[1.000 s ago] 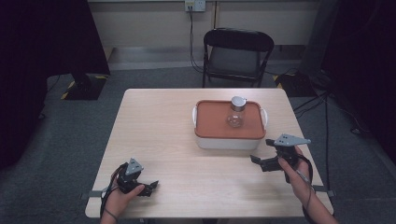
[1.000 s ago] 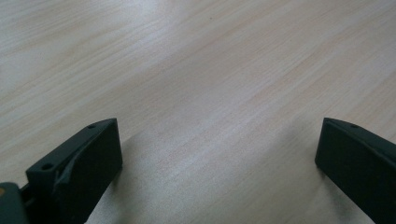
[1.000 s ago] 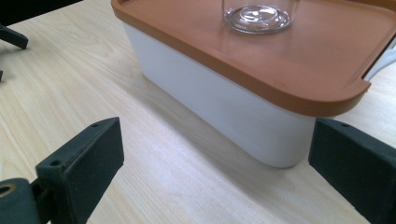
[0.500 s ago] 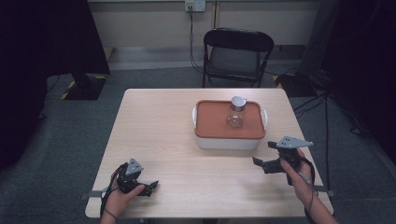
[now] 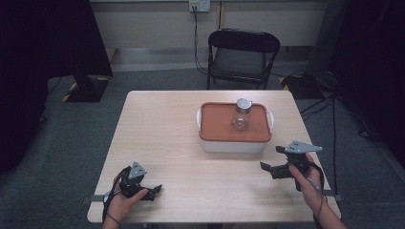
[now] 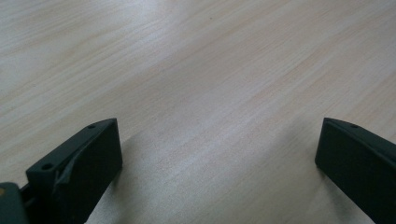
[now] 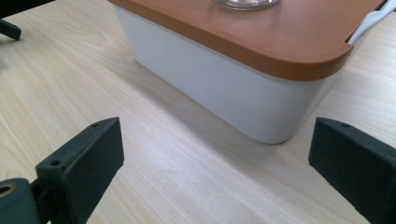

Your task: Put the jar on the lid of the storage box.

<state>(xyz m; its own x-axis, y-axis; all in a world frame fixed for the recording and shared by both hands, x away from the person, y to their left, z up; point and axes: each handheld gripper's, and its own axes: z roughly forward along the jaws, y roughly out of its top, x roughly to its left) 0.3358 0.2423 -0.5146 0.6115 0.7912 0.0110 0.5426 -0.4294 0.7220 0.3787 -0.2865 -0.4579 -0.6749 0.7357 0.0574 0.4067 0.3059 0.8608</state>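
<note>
Item: glass jar (image 5: pixel 241 116) atop orange-lidded box (image 5: pixel 234 143) — both grippers, left gripper (image 5: pixel 143 190) and right gripper (image 5: pixel 277 164), spread wide, empty — advisably approach level, jaws straddling the jar.

Fixed high camera looks forward and down over the table (image 5: pixel 162 133), white box (image 5: pixel 234 143) at centre; right gripper camera sits low, close before the box's wall (image 7: pixel 224 88); left gripper camera faces bare tabletop, well away from the box

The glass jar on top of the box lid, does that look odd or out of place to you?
A little unusual: the glass jar stands upright on the orange lid of the white box, right of the lid's centre. Nothing looks spilled, tipped or damaged.
</note>
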